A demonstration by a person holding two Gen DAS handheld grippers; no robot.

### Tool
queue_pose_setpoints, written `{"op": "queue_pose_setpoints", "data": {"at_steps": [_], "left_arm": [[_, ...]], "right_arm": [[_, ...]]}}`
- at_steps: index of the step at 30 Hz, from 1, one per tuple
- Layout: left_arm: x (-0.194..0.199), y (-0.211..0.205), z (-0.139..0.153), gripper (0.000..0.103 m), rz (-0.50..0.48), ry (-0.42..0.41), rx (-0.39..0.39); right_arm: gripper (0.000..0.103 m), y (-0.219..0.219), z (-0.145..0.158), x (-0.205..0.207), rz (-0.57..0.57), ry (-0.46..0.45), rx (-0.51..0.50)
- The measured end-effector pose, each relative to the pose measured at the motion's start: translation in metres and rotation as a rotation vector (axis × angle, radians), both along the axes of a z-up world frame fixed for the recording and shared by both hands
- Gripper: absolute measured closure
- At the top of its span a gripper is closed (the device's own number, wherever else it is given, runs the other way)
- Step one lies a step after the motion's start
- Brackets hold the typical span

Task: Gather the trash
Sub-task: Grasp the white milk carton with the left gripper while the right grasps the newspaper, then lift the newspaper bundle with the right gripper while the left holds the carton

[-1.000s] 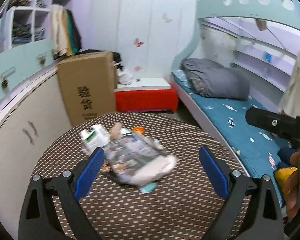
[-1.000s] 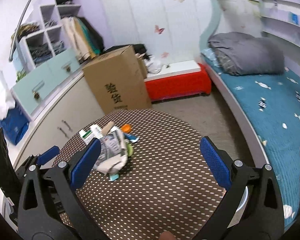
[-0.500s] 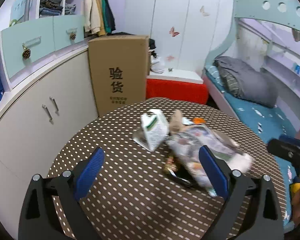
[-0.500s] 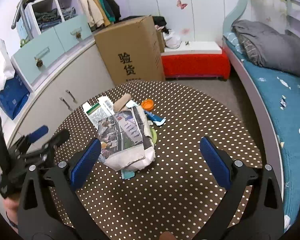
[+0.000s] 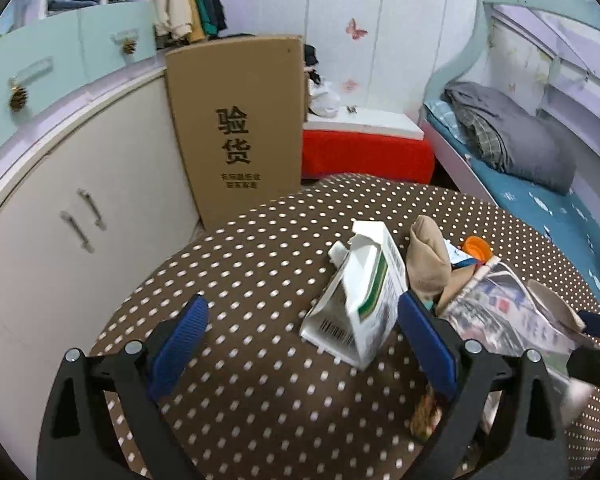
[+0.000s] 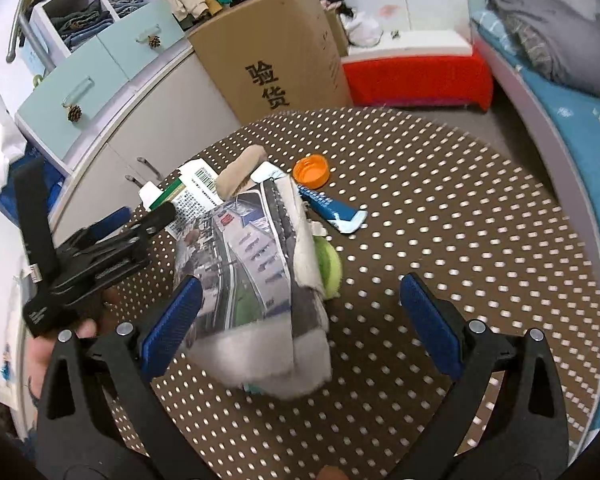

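Both tools wide open over a trash pile on the polka-dot counter (image 6: 460, 208)

Left tool (image 5: 302, 338) gapes with nothing in it, the crushed white-green carton (image 5: 360, 300) sitting between its pads. Next over, the right tool (image 6: 300, 320) is spread wide too, empty, the newspaper bundle (image 6: 256, 264) by its left pad, then an orange cap (image 6: 310, 171) and blue wrapper (image 6: 332, 208) further right.

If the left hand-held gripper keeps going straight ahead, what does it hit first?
Probably the white-and-green carton, lying just ahead of the open left hand-held gripper toward its right finger; depth is uncertain.
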State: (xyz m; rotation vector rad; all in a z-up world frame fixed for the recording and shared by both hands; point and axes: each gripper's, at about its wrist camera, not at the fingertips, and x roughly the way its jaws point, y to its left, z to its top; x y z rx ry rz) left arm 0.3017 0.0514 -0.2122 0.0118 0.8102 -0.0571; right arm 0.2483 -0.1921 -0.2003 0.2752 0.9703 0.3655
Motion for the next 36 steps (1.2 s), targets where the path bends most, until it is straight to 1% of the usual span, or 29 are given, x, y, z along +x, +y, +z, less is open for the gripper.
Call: {"op": "queue_pose_setpoints", "data": {"at_steps": [1, 2, 3, 4, 5, 6, 7, 9, 14, 17, 25, 31, 36], "left_arm": [[0.005, -0.003, -0.003, 0.01, -0.023, 0.002, 0.0], [0.007, -0.005, -0.004, 0.015, -0.038, 0.003, -0.007], [0.009, -0.007, -0.005, 0.034, -0.049, 0.009, -0.014], [0.012, -0.008, -0.008, 0.045, -0.07, 0.03, -0.034], [0.013, -0.009, -0.009, 0.054, -0.08, 0.043, -0.051], [0.012, -0.009, -0.009, 0.056, -0.082, 0.034, -0.059], [0.01, -0.009, -0.009, 0.058, -0.088, 0.033, -0.063], [0.003, -0.01, -0.007, 0.062, -0.089, 0.025, -0.064], [-0.024, 0.0, -0.006, 0.064, -0.048, 0.011, -0.083], [-0.043, 0.007, -0.002, 0.064, -0.027, -0.003, -0.086], [-0.101, 0.013, 0.008, 0.065, -0.004, -0.027, -0.102], [-0.128, -0.003, 0.02, 0.066, -0.017, -0.041, -0.136], [-0.144, -0.028, 0.034, 0.066, -0.06, -0.063, -0.148]], "right_arm": [[0.012, 0.001, -0.002, 0.003, 0.023, 0.01, 0.02], [0.021, 0.004, -0.004, 0.005, 0.04, 0.017, 0.04], [0.05, 0.007, -0.005, 0.007, 0.06, 0.022, 0.055], [0.066, 0.009, -0.007, 0.008, 0.072, 0.032, 0.059], [0.069, 0.01, -0.007, 0.008, 0.073, 0.036, 0.061], [0.08, 0.009, -0.005, 0.006, 0.072, 0.026, 0.081], [0.084, 0.008, -0.002, 0.004, 0.075, 0.018, 0.102], [0.087, 0.006, 0.006, -0.005, 0.09, -0.006, 0.116], [0.093, -0.005, 0.022, -0.034, 0.105, -0.05, 0.115], [0.094, -0.017, 0.03, -0.055, 0.086, -0.071, 0.121], [0.094, -0.055, 0.044, -0.101, 0.0, -0.111, 0.088], [0.095, -0.086, 0.052, -0.121, -0.062, -0.144, 0.095], [0.095, -0.108, 0.061, -0.134, -0.103, -0.179, 0.103]]}}
